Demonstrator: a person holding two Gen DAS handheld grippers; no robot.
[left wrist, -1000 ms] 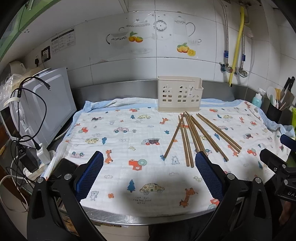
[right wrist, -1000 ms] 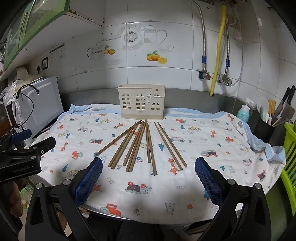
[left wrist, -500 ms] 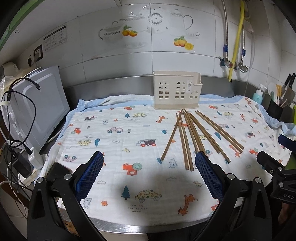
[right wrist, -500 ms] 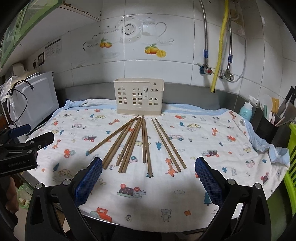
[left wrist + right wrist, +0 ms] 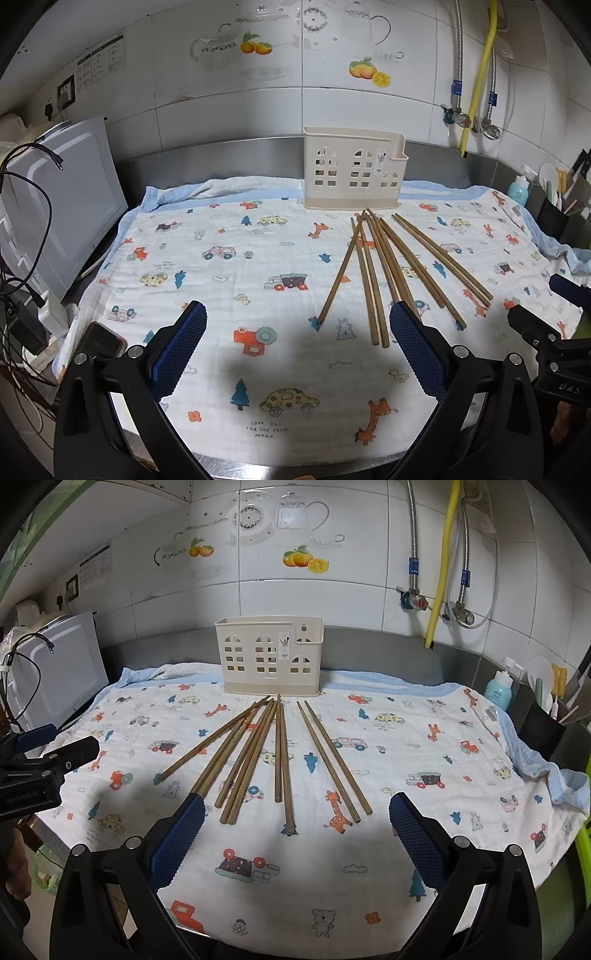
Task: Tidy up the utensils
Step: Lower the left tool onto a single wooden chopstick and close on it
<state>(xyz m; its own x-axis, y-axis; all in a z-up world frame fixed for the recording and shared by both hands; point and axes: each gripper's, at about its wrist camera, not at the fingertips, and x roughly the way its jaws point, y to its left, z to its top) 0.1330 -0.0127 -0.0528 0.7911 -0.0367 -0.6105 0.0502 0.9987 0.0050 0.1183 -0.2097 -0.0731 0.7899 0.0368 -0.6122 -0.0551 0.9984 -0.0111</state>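
The left gripper (image 5: 297, 341), black-armed with blue mesh pads, hangs with its jaws wide apart and nothing between them, over bare printed cloth. The right gripper (image 5: 295, 829) is likewise spread and empty, its left pad just at the near ends of the brown wooden chopsticks (image 5: 258, 751). These lie loose on the white cartoon-print blanket (image 5: 406, 746), fanned out so their far tips gather just in front of the cream plastic utensil caddy with window-shaped cutouts (image 5: 269, 655), which stands upright at the blanket's back edge. How many sticks there are is hard to say, perhaps ten. A white microwave oven (image 5: 62, 206) stands at the left, near tangled black cables (image 5: 22, 236).
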